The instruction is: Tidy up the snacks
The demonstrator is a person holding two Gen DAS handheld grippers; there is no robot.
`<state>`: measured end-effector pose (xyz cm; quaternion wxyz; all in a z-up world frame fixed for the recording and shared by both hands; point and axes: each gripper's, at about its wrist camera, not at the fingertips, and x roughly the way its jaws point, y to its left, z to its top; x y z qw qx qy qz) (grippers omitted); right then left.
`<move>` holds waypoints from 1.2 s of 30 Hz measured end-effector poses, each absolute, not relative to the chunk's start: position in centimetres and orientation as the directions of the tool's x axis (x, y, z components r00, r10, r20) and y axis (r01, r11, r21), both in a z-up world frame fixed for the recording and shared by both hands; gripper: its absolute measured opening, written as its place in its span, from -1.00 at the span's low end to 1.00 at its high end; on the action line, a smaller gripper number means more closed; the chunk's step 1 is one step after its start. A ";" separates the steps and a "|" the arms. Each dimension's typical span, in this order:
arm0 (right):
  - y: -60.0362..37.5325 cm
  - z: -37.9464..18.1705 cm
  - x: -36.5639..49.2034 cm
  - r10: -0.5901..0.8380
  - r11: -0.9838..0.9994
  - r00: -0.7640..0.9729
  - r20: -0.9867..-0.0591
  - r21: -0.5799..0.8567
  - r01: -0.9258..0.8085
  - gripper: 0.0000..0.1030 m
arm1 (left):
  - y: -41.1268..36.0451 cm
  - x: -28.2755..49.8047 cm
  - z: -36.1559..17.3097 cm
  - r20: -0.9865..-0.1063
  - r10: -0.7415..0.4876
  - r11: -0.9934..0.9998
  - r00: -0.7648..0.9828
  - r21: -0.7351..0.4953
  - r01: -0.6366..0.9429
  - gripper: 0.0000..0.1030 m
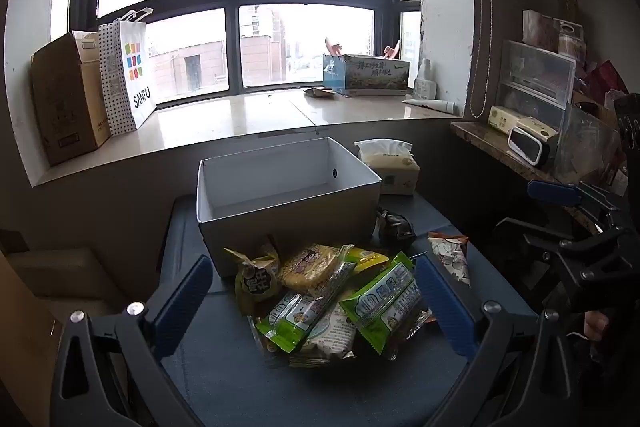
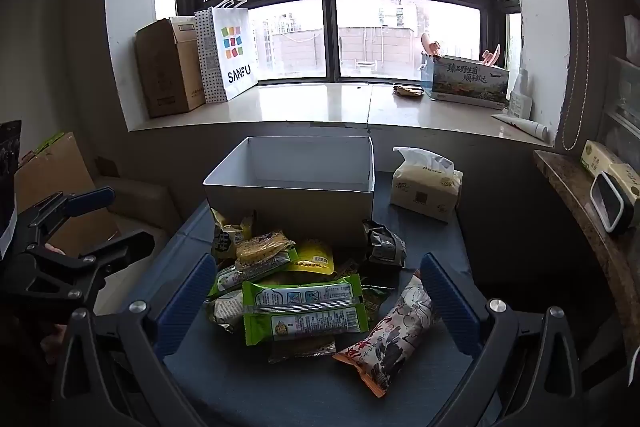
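Note:
A pile of snack packets (image 1: 328, 299) lies on the dark blue table (image 1: 224, 379), just in front of an empty white box (image 1: 288, 203). The pile (image 2: 296, 291) also shows in the right wrist view, before the same box (image 2: 292, 203). It holds green packets (image 2: 304, 311), a yellow pouch (image 2: 316, 257), a black crumpled packet (image 2: 384, 243) and a white-and-orange packet (image 2: 396, 331). My left gripper (image 1: 316, 295) is open, its fingers either side of the pile. My right gripper (image 2: 316, 291) is open too, also straddling the pile. Neither holds anything.
A tissue pack (image 2: 428, 187) stands right of the box. Behind is a windowsill (image 1: 240, 123) with a cardboard box (image 1: 68, 99), a SANFU bag (image 1: 128, 75) and a printed carton (image 1: 368, 75). A shelf with drawers (image 1: 536, 79) is at the right.

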<state>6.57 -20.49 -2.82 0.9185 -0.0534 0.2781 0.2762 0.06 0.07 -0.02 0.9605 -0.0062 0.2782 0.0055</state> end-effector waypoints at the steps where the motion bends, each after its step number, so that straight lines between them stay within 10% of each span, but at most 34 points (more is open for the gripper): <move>1: -20.5 -2.8 6.6 0.478 0.841 0.692 -0.541 0.055 -0.538 1.00 | 0.1 0.1 0.0 -0.535 0.005 1.000 0.845 -0.012 -0.013 1.00; 36: -20.4 -2.5 6.4 0.470 0.842 0.702 -0.536 0.034 -0.538 1.00 | 0.0 0.0 0.4 -0.527 -0.009 1.000 0.850 -0.019 -0.001 1.00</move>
